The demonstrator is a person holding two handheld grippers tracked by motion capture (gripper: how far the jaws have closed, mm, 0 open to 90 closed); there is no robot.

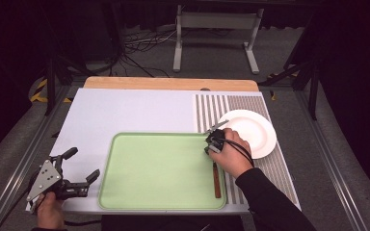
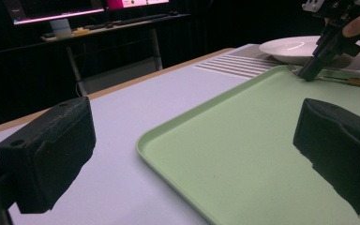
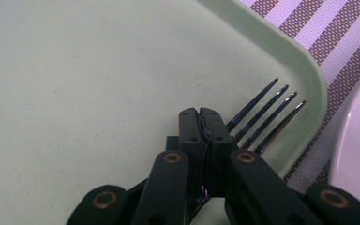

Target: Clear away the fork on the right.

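Holding: the right gripper (image 3: 200, 112) has its two black jaws squeezed together on a fork (image 3: 267, 119), near the neck, and the prongs stick out just past the tips.
Fork place: the fork lies low over the right end of the green tray (image 1: 125, 192); its brown handle (image 1: 217, 180) runs back under the person's right hand (image 1: 231, 156) along the tray's right edge.
Near the fingers: the white plate (image 1: 255, 132) sits just beyond the jaw tips, on the striped mat (image 1: 212, 108), close to the tray but not on it.
Other hand: the left gripper (image 1: 84, 166) waits off the tray's left side with its jaws wide apart and nothing between them.
Done: the fork looks caught in a firm grip.
Not sure: the pictures do not tell whether the fork is lifted or resting on the tray.
Left to do: the fork probably needs to be lifted and set in its place, maybe beside the plate.
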